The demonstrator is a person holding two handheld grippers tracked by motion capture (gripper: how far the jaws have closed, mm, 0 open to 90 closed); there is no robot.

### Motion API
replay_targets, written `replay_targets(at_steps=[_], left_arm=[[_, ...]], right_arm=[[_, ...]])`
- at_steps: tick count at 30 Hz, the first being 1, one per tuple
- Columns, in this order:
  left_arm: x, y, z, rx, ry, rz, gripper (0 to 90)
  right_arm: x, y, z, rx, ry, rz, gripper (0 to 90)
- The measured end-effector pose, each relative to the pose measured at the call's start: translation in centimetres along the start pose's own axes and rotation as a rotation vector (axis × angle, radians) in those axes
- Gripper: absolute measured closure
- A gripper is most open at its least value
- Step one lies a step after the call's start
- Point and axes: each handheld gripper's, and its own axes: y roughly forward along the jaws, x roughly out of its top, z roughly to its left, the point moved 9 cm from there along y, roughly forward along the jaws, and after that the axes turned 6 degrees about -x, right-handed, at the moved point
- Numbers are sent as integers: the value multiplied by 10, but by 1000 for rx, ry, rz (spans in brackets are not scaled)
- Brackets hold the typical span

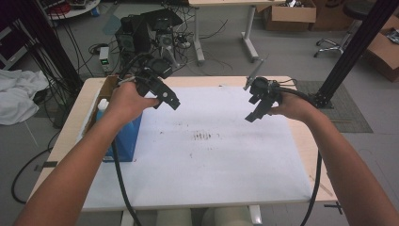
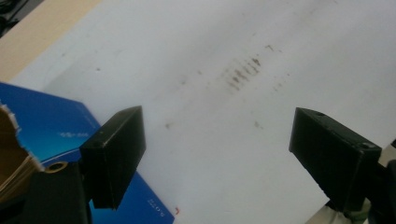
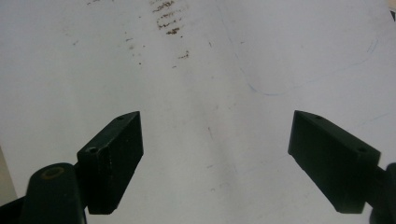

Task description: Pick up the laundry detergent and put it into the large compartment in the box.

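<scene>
From the high view, a person's two forearms reach in over a light wooden counter (image 1: 301,141) covered by a white sheet (image 1: 211,155) that carries a patch of dark smudges (image 1: 204,136) near its middle. The left gripper (image 1: 171,100) is held above the sheet's far left part, its black jaws pointing down and toward the centre of the counter. The right gripper (image 1: 252,114) hovers over the far right part, jaws angled down and inward toward the left. The two are well apart, and neither holds anything. A blue box (image 1: 126,136) stands at the counter's left edge, partly under the left forearm, its long axis running away from the person.

In the left gripper view, the left gripper (image 2: 217,154) has its jaws spread wide with bare sheet (image 2: 196,56) between them; the smudges (image 2: 243,74) lie ahead, and the blue box (image 2: 51,121) sits at the lower left beside one jaw.

In the right gripper view, the right gripper (image 3: 215,161) is likewise released, jaws far apart over the white sheet (image 3: 210,116), with the smudges (image 3: 168,18) at the top and a faint blue pen curve (image 3: 280,88) to the right
</scene>
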Motion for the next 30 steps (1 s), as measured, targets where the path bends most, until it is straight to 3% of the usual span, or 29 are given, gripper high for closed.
replay_targets(at_steps=[1, 11, 18, 25, 30], left_arm=[[2, 5, -4, -8, 27, 14, 193], [9, 28, -23, -52, 105, 38, 194], [9, 49, -41, -77, 180, 66, 198], [7, 58, -49, -86, 222, 91, 199], [8, 57, -45, -90, 207, 79, 199]], right_arm=[[0, 0, 0, -1, -2, 0, 179], [-1, 1, 0, -2, -4, 5, 178], [0, 0, -1, -5, -5, -6, 178], [-1, 0, 2, -2, -12, 0, 177], [0, 2, 3, 4, -17, 4, 177]])
